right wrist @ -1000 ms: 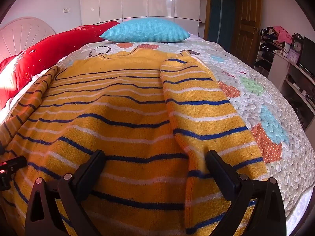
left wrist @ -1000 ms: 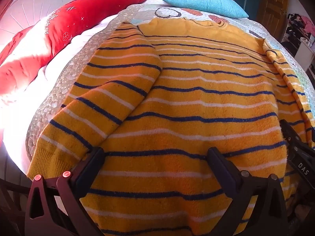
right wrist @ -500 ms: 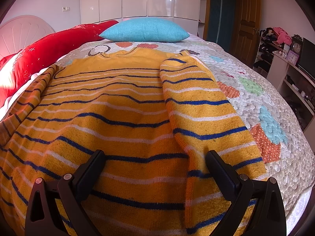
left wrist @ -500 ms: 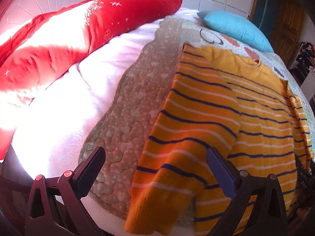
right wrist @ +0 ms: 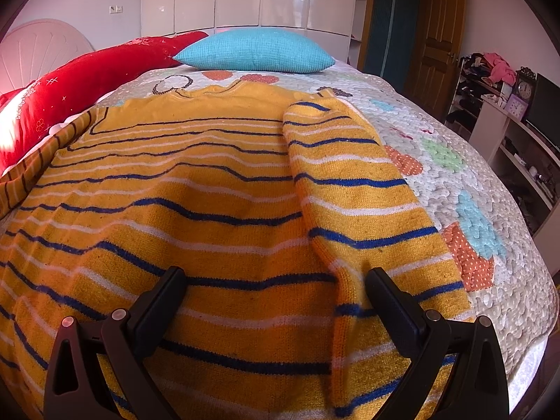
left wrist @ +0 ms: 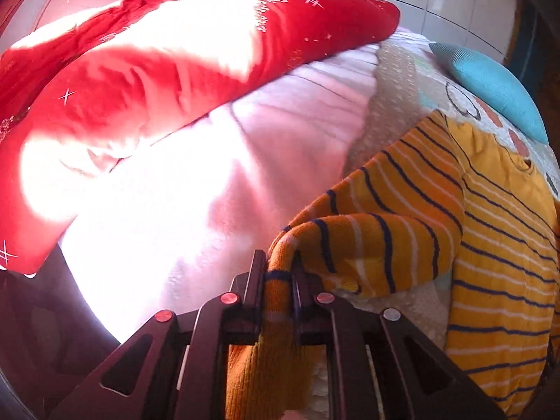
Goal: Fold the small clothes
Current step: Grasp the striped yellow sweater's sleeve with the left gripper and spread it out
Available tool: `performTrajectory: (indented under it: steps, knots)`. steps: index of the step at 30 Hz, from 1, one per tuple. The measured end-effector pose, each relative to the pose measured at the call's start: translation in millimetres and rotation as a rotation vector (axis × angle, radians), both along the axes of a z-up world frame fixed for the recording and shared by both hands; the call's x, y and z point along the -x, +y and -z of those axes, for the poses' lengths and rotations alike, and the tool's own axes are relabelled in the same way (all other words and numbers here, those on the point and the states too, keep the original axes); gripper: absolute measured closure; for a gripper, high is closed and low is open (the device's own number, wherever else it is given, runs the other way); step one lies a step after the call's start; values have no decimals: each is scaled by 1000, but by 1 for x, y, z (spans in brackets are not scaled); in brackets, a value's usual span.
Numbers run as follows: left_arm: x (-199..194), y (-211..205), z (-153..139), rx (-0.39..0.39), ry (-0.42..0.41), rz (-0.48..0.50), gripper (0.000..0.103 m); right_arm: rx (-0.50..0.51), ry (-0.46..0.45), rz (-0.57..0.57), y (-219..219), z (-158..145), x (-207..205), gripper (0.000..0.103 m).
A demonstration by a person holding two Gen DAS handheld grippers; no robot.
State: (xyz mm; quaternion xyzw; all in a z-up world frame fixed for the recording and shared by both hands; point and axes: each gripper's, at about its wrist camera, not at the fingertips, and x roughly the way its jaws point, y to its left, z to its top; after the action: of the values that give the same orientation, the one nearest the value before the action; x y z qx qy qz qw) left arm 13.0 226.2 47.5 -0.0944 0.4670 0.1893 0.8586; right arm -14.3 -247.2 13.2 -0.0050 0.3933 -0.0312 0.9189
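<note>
Folding at an early stage: my left gripper [left wrist: 279, 273] is clamped on the left sleeve [left wrist: 371, 245] of the striped sweater [right wrist: 182, 189] spread on the bed [right wrist: 490, 182], my right gripper [right wrist: 274, 294] hovers agape over the hem, the right sleeve [right wrist: 353, 182] already lies across the body, and the left sleeve and lengthwise fold remain.

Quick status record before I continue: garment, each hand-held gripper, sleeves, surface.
garment: yellow striped sweater, spread on the bed quilt
left hand-held gripper: shut on the left sleeve cuff, sleeve lifted off the bed
right hand-held gripper: open, over the sweater's lower part, gripping nothing
right sleeve: already folded in over the body
nearby: red pillow, blue pillow
</note>
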Motion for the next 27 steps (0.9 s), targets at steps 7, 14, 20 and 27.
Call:
performTrajectory:
  steps: [7,14,20,27]
  knots:
    - [43,-27,-29,43,-115,56,48,-10,51,-11,-1,-1,-1,0]
    - [58,-89,-57,114,-207,213,18,-247,-90,-91,-47,-69,42,6]
    - [42,-125,-36,182,-129,279,18,-117,63,54,-110,-65,53,9]
    - [41,-158,-21,177,-72,339,18,-107,51,-104,-77,-57,53,13]
